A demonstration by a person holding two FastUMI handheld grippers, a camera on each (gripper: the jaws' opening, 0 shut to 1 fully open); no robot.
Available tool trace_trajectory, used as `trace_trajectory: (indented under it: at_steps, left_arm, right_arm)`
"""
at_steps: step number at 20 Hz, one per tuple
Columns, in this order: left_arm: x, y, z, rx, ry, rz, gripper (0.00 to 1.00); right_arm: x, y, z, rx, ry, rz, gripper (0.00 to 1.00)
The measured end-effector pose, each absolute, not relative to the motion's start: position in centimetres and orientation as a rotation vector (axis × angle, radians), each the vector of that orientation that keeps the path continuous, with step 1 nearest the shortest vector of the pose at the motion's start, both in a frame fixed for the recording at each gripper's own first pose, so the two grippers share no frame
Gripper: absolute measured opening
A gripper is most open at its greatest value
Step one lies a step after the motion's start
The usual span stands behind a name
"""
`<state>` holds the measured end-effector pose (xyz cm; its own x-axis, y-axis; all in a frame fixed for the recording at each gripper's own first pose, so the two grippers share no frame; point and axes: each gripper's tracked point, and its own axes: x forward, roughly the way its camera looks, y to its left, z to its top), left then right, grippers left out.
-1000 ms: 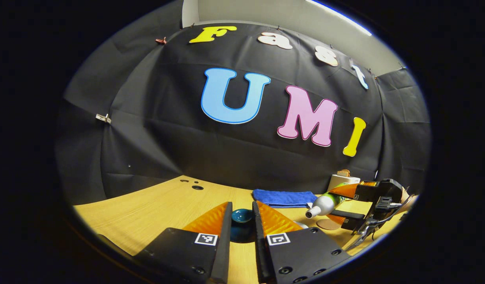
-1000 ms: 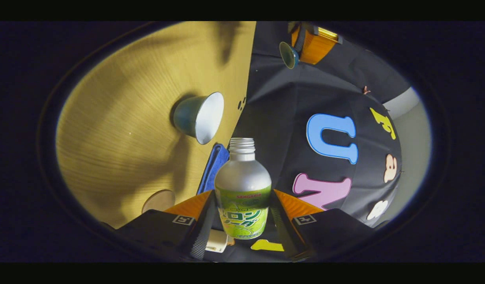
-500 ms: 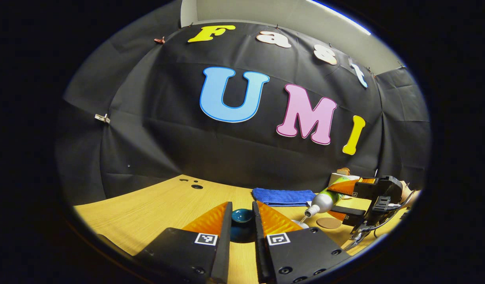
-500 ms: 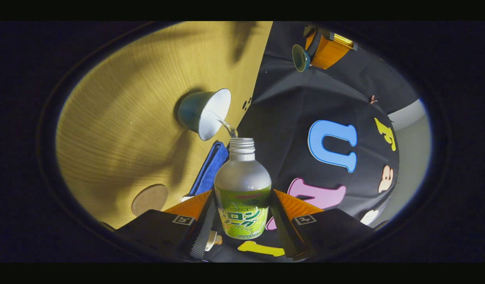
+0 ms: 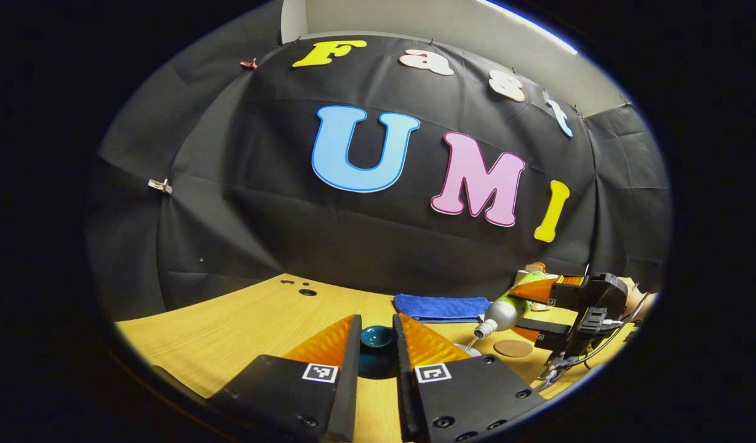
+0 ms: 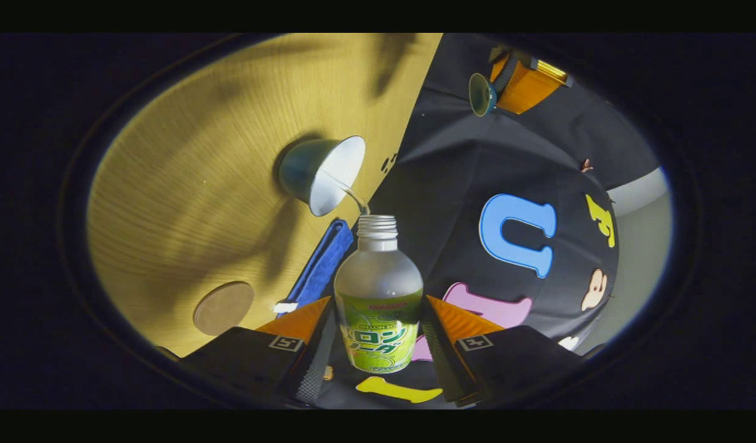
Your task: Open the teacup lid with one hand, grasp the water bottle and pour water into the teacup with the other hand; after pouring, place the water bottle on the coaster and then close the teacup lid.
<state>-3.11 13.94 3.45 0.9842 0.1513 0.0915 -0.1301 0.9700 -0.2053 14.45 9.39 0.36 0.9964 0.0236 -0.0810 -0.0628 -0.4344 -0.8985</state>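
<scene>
The right gripper clamps its 2 fingers on the silver water bottle with a green label — tilted, with a thin stream running from its open mouth into the teal teacup with a white inside on the wooden table. The left gripper grips the small teal lid, raised above the table. The round brown coaster lies near the folded blue cloth.
</scene>
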Motion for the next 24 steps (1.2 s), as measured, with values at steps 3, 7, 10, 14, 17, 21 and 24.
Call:
trace_trajectory:
  at_steps: [3,7,10,14,17,21,24]
  left_arm:
    - [-3.2,13.9,3.4,-0.203,-0.104,0.142,0.31]
    - [-3.3,13.9,3.5,-0.201,-0.104,0.142,0.31]
    - [-3.1,14.0,3.4,-0.201,-0.104,0.143,0.31]
    - [-3.4,14.0,3.5,-0.201,-0.105,0.143,0.31]
    - [-3.4,14.0,3.7,-0.199,-0.107,0.143,0.31]
    - [-3.5,14.1,3.7,-0.204,-0.107,0.142,0.31]
    - [-3.6,14.3,3.8,-0.208,-0.108,0.148,0.31]
  right_arm:
    - [14.8,9.7,0.8,-2.058,0.015,0.101,0.75]
    - [14.9,10.7,1.8,-2.141,-0.021,0.111,0.75]
    - [14.9,11.2,2.2,-2.208,-0.045,0.121,0.75]
    - [14.9,12.1,3.4,-2.319,-0.106,0.108,0.75]
    - [15.0,12.3,4.3,-2.368,-0.129,0.098,0.75]
    - [15.2,12.6,5.6,-2.439,-0.177,0.076,0.76]
    - [15.2,12.7,5.9,-2.477,-0.196,0.085,0.76]
